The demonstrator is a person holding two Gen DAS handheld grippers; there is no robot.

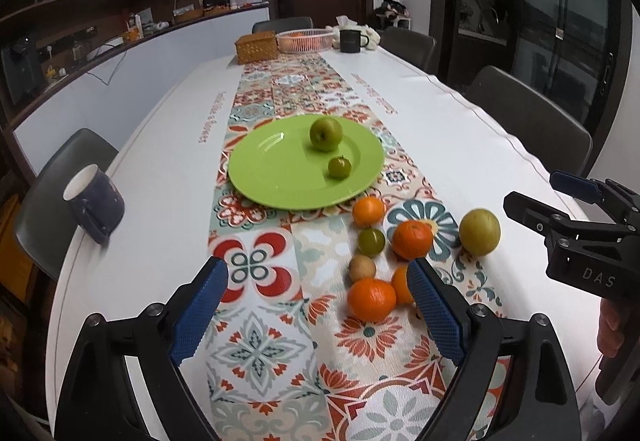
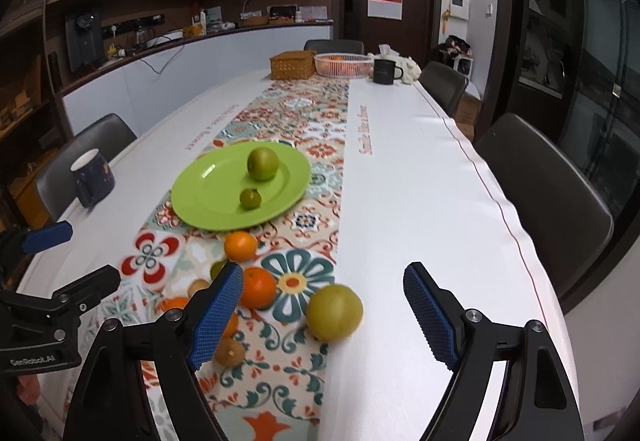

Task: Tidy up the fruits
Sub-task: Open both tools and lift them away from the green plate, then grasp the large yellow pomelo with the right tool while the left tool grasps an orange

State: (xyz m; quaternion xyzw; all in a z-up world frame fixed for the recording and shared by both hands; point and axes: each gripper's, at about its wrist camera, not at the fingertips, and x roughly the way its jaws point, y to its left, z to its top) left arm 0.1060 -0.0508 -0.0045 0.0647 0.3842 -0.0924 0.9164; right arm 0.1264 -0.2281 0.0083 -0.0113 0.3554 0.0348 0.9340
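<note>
A green plate (image 1: pixel 272 177) (image 2: pixel 216 197) lies on the patterned runner and holds a green apple (image 1: pixel 326 133) (image 2: pixel 263 163) and a small green fruit (image 1: pixel 339 167) (image 2: pixel 250 198). In front of it lie several loose fruits: oranges (image 1: pixel 412 239) (image 2: pixel 258 287), a small green fruit (image 1: pixel 371 241), a small brown fruit (image 1: pixel 362 267) (image 2: pixel 229 352) and a yellow-green apple (image 1: pixel 479 231) (image 2: pixel 334 312). My left gripper (image 1: pixel 318 315) is open and empty over the runner, left of the loose fruits. My right gripper (image 2: pixel 323 315) is open, with the yellow-green apple between its fingers' line, not touched.
A dark blue mug (image 1: pixel 94 203) (image 2: pixel 92 177) stands at the table's left edge. At the far end stand a wicker box (image 1: pixel 256 47), a pink wire basket (image 1: pixel 305 40) and a black mug (image 1: pixel 352 39). Chairs (image 2: pixel 548 201) line both sides.
</note>
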